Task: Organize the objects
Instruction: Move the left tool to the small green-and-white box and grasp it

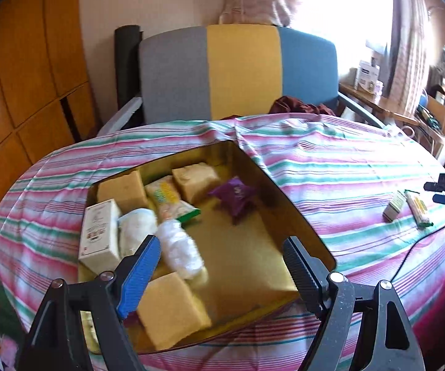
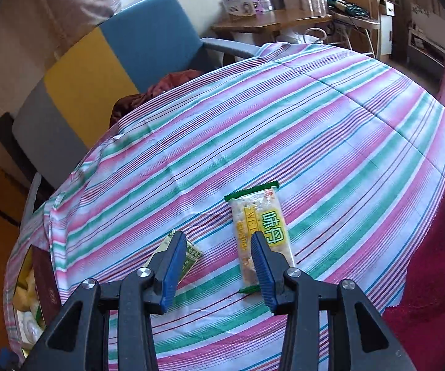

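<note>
Hovering right gripper (image 2: 219,266) agape between carton (image 2: 188,258) and snack bar (image 2: 261,238) on cloth (image 2: 315,142), left gripper (image 1: 219,266) gaping empty over tin (image 1: 299,216), risking nudging both aside instead of pinching either.

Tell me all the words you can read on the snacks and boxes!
"味丹": big green characters on the clear, green-ended snack packet lying on the striped cloth.
"WEI": yellow strip on the same packet; the rest is cut off by the right gripper.
Small green-and-white box: print too small to read.
White carton in the gold tin: label blurred.
Purple pouch: print blurred.
White box on the far desk: unreadable.
</note>
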